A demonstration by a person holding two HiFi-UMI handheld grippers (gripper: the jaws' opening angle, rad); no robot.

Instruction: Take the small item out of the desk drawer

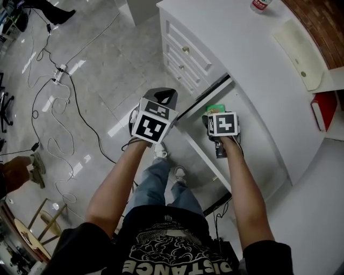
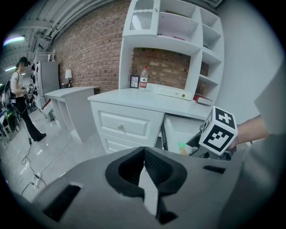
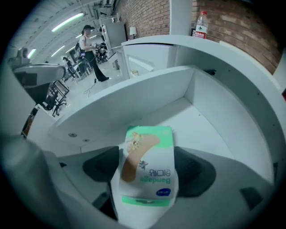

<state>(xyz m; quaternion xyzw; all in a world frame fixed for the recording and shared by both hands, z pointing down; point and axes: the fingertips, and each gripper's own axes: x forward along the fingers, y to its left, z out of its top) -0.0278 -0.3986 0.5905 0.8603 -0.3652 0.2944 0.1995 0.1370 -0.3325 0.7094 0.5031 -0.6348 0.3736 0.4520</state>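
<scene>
A small green and white bandage box [image 3: 147,165] stands between the jaws of my right gripper [image 3: 149,164], whose pads touch its two sides. That gripper [image 1: 216,114] reaches into the pulled-out white desk drawer [image 1: 258,134], where the box's green edge [image 1: 216,108] shows just beyond the marker cube. In the right gripper view the drawer's floor [image 3: 187,116] looks bare apart from the box. My left gripper [image 1: 161,98] hangs over the floor to the left of the drawer, apart from it. Its jaws [image 2: 144,167] are shut with nothing in them.
On the white desk stand a water bottle [image 1: 260,4] and a cream flat object [image 1: 299,53], with a red item [image 1: 322,110] at the right. Closed knobbed drawers [image 1: 185,49] sit left of the open one. Cables [image 1: 59,107] lie on the tiled floor. A person [image 2: 20,98] stands far off.
</scene>
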